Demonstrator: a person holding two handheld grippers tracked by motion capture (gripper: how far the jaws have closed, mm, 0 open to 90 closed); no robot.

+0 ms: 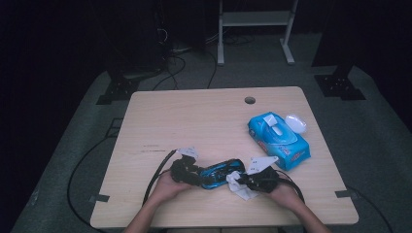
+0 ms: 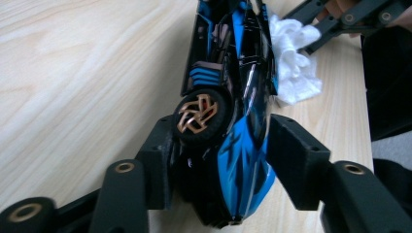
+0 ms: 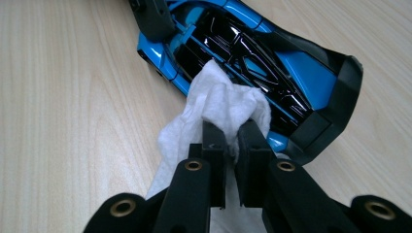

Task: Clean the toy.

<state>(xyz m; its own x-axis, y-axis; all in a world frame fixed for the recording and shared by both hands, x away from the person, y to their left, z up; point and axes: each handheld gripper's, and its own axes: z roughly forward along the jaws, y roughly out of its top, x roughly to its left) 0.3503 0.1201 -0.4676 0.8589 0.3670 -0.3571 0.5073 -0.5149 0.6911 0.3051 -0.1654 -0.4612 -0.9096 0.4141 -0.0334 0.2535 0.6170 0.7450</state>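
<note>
A blue and black toy car (image 1: pixel 221 174) lies near the table's front edge, between my two grippers. My left gripper (image 1: pixel 197 174) is shut on one end of it. In the left gripper view the car (image 2: pixel 243 97) is turned on its side, a bronze-spoked wheel facing the camera, and the jaws of my left gripper (image 2: pixel 224 138) press on the wheel and the blue body. My right gripper (image 3: pixel 232 128) is shut on a crumpled white wipe (image 3: pixel 218 102), which rests against the car's (image 3: pixel 301 73) dark top. From above, the wipe (image 1: pixel 241 187) hangs under the right gripper (image 1: pixel 245 183).
A blue pack of wipes (image 1: pixel 279 141) lies at the right of the wooden table (image 1: pixel 194 121), with a small white oval object (image 1: pixel 295 123) beside it. A round cable hole (image 1: pixel 249 100) sits near the far edge. A black cable (image 1: pixel 155 177) trails off to the left.
</note>
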